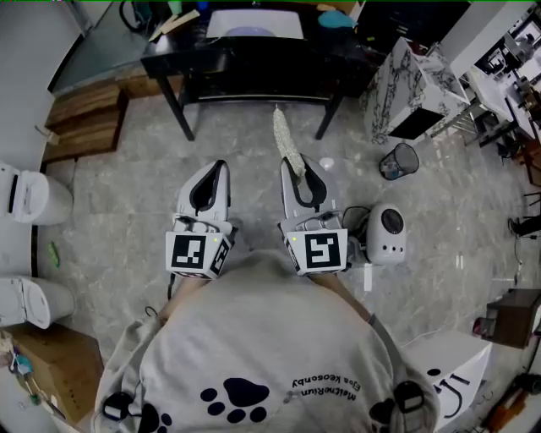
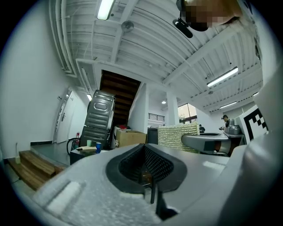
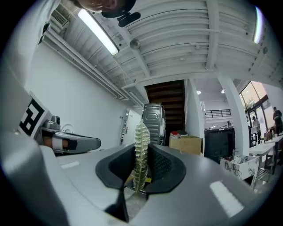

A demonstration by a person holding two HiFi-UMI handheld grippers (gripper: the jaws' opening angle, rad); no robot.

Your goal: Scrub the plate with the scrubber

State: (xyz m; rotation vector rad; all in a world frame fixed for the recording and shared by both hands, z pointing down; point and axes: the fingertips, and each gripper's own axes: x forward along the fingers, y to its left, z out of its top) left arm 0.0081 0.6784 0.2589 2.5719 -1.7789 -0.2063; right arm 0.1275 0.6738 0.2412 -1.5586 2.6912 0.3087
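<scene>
Head view: a black table (image 1: 254,63) stands ahead. On it is one white tray (image 1: 221,24) with a pale round shape in it, probably the plate (image 1: 252,32), though it is too small to be sure. One black wire bin (image 1: 399,161) stands on the floor to the right, and I cannot make out what is in it. One cardboard box (image 1: 46,364) sits at the lower left. The two claws are held side by side and well short of the table's front edge, with open stone floor (image 1: 237,148) between. The left gripper (image 1: 216,167) is closed on nothing. The right gripper (image 1: 304,169) is clamped on the one scrubber (image 1: 286,139), which sticks out forward past its tips.

Left gripper view: the jaws meet with nothing between them. The scrubber (image 2: 179,134) shows broadside at the right. One blue cup (image 2: 98,147) stands on the table's near corner, with a brown carton (image 2: 130,137) behind it.

Right gripper view: the jaws press on the scrubber (image 3: 141,141), which stands edge-on and upright. The left gripper's side is close at the left.
</scene>
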